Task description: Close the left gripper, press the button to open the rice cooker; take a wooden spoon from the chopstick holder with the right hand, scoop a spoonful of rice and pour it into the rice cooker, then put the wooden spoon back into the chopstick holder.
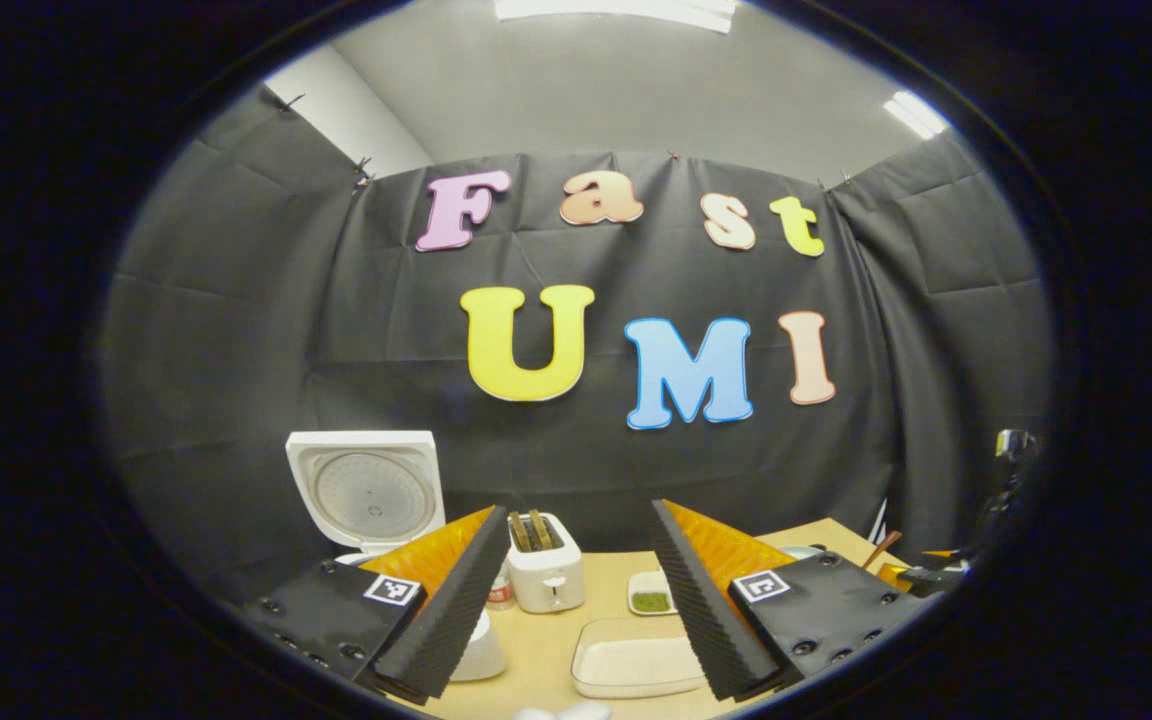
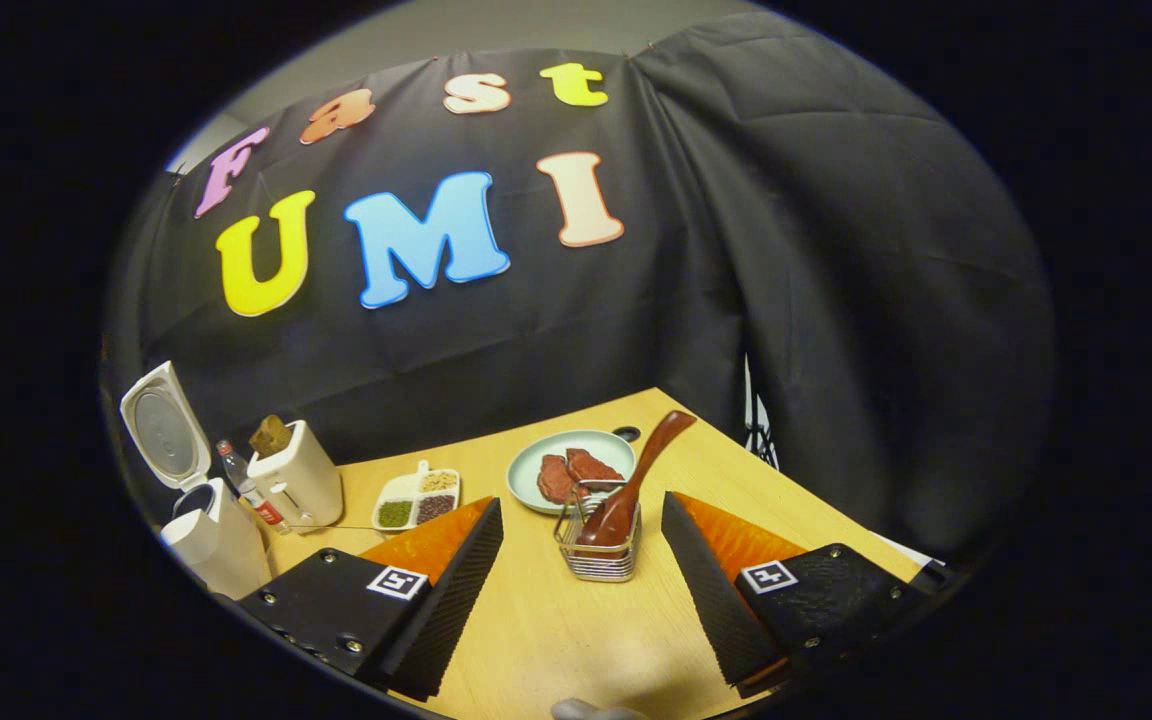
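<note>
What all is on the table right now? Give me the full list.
White rice cooker: one, lid up, far left.
White toaster: one, beside the cooker, bread in its slots.
Small clear bottle: one, between cooker and toaster.
White divided dish of grains: one, table centre.
Pale rectangular tray: one, near edge.
Pale green plate: one, holding red meat slices, at the back.
Wire chopstick holder: one, in front of the plate.
Dark wooden spoon: one, standing in the holder.
Left gripper: open.
Right gripper: open.
</note>
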{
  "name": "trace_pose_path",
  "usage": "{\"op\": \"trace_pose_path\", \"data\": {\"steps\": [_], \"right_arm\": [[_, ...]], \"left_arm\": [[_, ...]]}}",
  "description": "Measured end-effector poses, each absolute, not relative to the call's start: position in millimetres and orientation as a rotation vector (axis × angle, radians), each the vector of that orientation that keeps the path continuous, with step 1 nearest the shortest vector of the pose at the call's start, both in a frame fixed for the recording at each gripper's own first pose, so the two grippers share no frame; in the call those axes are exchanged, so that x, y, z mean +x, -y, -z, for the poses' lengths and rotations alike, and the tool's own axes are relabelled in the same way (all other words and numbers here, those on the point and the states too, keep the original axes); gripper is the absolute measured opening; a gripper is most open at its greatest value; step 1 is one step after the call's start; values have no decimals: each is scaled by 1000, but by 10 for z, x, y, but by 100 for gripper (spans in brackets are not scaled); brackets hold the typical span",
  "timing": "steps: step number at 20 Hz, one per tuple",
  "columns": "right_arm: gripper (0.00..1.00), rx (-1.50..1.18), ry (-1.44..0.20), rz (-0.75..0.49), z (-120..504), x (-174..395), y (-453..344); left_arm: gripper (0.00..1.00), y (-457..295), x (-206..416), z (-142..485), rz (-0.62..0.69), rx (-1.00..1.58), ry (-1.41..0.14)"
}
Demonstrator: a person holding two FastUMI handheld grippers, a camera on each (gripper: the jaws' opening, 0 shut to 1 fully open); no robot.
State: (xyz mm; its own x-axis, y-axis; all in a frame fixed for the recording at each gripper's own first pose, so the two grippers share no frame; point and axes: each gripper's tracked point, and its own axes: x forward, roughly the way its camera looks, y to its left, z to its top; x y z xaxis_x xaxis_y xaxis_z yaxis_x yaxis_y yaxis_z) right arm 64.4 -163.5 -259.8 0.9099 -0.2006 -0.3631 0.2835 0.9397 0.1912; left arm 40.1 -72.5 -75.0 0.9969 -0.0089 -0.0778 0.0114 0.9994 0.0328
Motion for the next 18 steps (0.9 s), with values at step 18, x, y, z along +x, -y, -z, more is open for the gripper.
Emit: {"op": "trace_pose_path", "data": {"steps": [18], "right_arm": [[94, 393, -403, 278, 3376, 2333, 2360]], "left_arm": [[98, 963, 698, 1150, -78, 95, -155]]}}
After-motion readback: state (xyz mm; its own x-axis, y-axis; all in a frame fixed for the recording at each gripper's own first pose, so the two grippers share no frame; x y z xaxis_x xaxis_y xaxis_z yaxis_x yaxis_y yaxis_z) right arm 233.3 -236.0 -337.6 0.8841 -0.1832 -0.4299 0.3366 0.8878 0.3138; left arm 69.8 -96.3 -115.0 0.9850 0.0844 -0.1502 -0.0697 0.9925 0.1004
